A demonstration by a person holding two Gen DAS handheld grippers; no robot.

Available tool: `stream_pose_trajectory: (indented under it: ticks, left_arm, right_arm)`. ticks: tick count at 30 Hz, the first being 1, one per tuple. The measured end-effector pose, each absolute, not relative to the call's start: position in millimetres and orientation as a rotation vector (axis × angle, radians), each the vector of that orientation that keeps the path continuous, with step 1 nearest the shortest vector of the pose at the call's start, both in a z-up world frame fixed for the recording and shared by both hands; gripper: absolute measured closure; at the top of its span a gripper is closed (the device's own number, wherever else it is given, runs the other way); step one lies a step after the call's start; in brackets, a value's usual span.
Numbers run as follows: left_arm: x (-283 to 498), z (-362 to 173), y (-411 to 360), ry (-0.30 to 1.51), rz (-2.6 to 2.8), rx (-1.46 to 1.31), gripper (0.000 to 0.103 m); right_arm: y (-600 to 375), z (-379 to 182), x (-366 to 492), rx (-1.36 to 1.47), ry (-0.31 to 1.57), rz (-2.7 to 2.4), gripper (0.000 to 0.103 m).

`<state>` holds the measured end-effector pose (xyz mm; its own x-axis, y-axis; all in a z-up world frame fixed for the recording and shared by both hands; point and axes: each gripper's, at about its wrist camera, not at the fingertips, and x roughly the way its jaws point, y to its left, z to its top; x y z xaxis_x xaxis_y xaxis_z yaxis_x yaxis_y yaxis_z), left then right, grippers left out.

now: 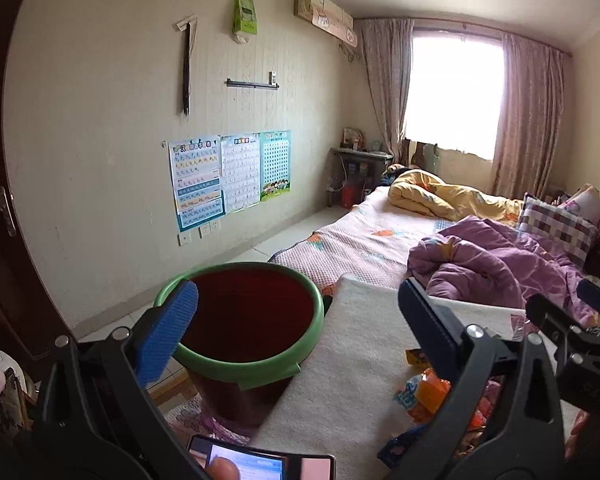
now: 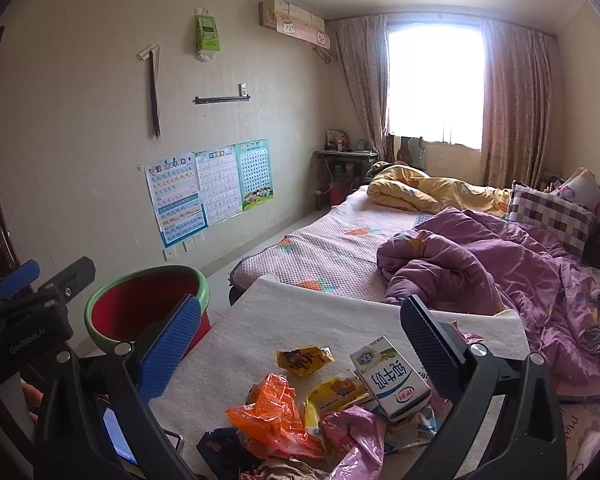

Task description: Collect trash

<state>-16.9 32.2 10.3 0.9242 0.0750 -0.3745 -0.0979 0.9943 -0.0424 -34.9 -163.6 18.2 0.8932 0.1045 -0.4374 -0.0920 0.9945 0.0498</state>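
Beside the green-rimmed bin [image 2: 140, 308], on the white mat [image 2: 300, 312], the trash pile [image 2: 324, 400] lies just ahead of the right hand-held gripper [image 2: 300, 344], jaws wide apart and empty. The left hand-held gripper [image 1: 296, 328], equally spread, faces the bin; the right is nearer.

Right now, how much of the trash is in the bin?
None visibly: the bin looks empty. Both the left gripper and right gripper are open, holding nothing. Left: the milk carton, orange wrapper, pink bag and other wrappers on the white mat.
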Motion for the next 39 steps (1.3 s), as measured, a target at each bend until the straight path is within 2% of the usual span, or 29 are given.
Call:
stream_pose_trajectory:
  ticks: [10, 39]
  left_arm:
    - [-10.9, -3.1, 26.0, 0.518, 0.057, -0.068, 0.005]
    - [-29.3, 8.3, 6.5, 0.483, 0.018, -0.038, 0.005]
  right_arm:
    - [-168.6, 16.7, -36.2, 0.038, 0.454, 0.095, 0.007]
    - [-172.8, 17.7, -50.7, 0.039, 0.442, 0.080, 0.007]
